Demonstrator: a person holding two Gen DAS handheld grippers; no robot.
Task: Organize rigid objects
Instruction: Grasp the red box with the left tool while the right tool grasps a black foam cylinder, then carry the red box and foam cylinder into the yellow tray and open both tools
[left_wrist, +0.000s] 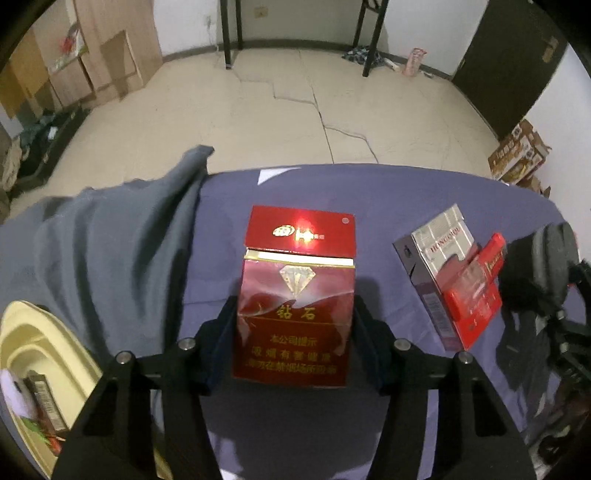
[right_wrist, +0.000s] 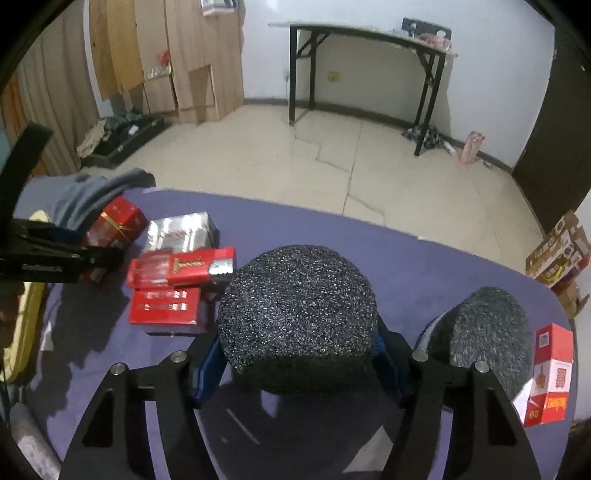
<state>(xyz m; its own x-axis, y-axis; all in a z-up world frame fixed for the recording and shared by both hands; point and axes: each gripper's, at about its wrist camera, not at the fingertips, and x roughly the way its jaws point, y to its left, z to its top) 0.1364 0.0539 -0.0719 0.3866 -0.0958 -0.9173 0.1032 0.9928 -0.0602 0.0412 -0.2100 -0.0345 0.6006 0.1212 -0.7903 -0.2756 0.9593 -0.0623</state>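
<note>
Left claw (left_wrist: 295, 332): closed on dark red cigarette pack (left_wrist: 295, 310), pads pressed against both long sides; flip lid open. Pack positioned at centre of purple-covered bench (left_wrist: 369, 192), between grey cloth (left_wrist: 122, 236) on the left and silver cigarette pack (left_wrist: 439, 243) on the right. Bright red pack (left_wrist: 476, 288) laid tilted on top of silver pack. Cream tray (left_wrist: 33, 332) located at near-left bench edge, small packets inside.

Right claw (right_wrist: 299, 354): closed on black foam cylinder (right_wrist: 299, 314), jaws pressed against left and right flanks; flat speckled end face turned toward camera. Second black foam cylinder (right_wrist: 484, 332) placed just right of claw, on bench. Red and white cigarette pack (right_wrist: 550, 373) stood at near-right edge, partly hidden behind second cylinder. Cluster of red packs and silver pack grouped to the left. No earlier frame available; jaw motion not stated.
</note>
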